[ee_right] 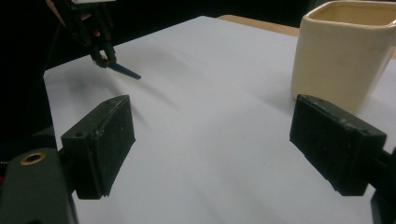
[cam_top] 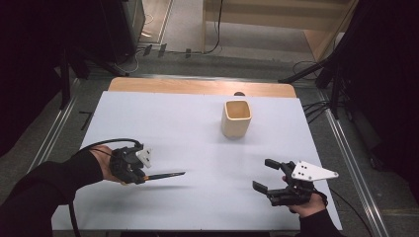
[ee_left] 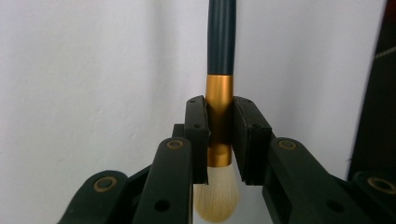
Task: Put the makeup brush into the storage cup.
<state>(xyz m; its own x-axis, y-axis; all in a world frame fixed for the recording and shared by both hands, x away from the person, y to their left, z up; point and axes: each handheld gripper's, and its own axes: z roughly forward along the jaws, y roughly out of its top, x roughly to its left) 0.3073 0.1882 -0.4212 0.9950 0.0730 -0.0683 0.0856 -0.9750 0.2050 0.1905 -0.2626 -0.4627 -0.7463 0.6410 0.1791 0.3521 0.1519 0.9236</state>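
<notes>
While my left gripper (ee_left: 219, 135) clamps the makeup brush (ee_left: 219, 93) by its gold ferrule, both pads press flat on the metal from either side, the pale bristle tuft pointing back toward my hand and the dark handle running out ahead beyond the jaw tips. Seen from the high view, left gripper (cam_top: 140, 177) sits well to the near left of the cream cup (cam_top: 236, 118), the brush (cam_top: 165, 175) lying about level, its handle tip aimed toward the table's middle; a faint shadow lies on the white sheet just nearer me than the brush, so the brush is apart from the surface. My right gripper (ee_right: 210, 149) has its jaws spread wide with nothing between the pads, bare white sheet showing through the gap. From the high view, right gripper (cam_top: 267, 175) lies near and slightly right of the cup, well apart from it, grey plate on top. Cup stands upright on the white table (cam_top: 163, 123), toward the far edge, mouth open upward, interior looks bare from the high view. Through the right gripper view, cup (ee_right: 343, 51) is just beyond my right pad, not touching.
</notes>
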